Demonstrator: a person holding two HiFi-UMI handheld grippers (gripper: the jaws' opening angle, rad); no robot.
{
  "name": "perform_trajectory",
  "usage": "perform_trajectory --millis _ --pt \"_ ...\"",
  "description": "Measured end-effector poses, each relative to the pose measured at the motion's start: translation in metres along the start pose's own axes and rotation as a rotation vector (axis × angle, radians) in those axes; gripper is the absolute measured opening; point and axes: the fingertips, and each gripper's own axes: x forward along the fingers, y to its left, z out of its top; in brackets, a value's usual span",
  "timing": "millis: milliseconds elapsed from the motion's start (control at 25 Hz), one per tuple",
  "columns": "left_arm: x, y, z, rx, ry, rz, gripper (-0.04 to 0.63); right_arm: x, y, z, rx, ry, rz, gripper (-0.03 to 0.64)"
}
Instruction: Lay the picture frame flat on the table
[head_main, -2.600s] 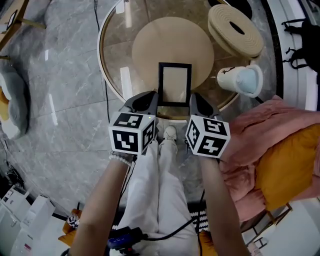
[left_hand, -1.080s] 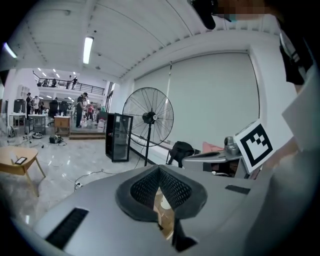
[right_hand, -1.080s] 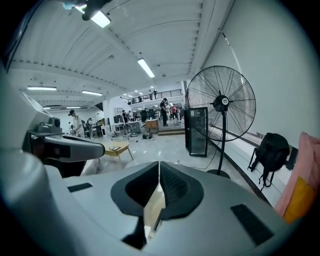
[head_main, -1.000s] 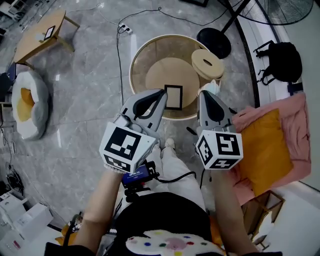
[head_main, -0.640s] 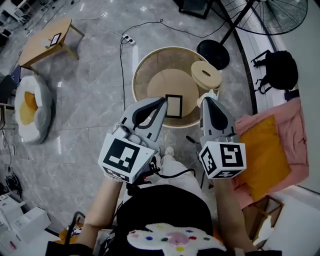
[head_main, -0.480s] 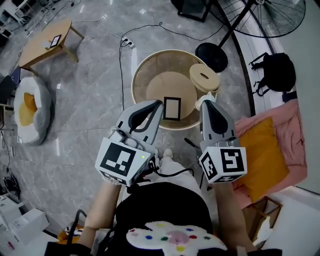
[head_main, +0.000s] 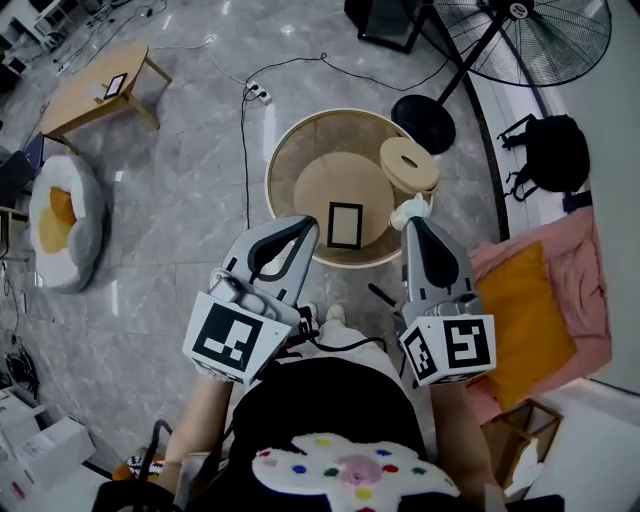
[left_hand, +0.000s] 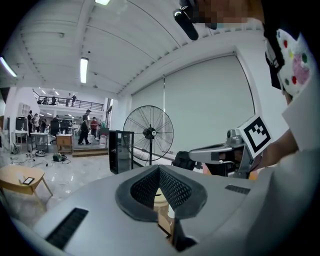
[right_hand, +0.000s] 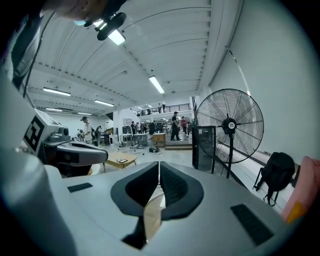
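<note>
The black picture frame (head_main: 345, 225) lies flat on a round beige mat (head_main: 322, 185) on the round glass table (head_main: 276, 190), far below me in the head view. My left gripper (head_main: 310, 222) and right gripper (head_main: 412, 222) are held high above the table's near edge, one on each side of the frame and apart from it. In the left gripper view the left gripper (left_hand: 159, 167) has its jaws together with nothing between them. The right gripper (right_hand: 159, 162) is likewise shut and empty in the right gripper view.
A flat round tan ring (head_main: 408, 163) and a white cup (head_main: 412, 208) sit at the table's right. A standing fan (head_main: 525, 25) with a black base (head_main: 424, 122), a black backpack (head_main: 545, 150), pink and orange bedding (head_main: 540, 300), a low wooden table (head_main: 95, 95) and a cushion (head_main: 60, 220) surround it.
Both grippers have risen away from the table and the head view has pulled back, so the table looks smaller. The frame has stayed flat on the mat.
</note>
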Motion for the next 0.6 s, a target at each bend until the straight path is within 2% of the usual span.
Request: perform_trajectory --millis 600 --pt "0.0024 0.0029 -0.0014 -0.018 0.007 0.007 0.015 0.0000 -0.0040 -0.0056 0.003 0.018 0.008 0.037"
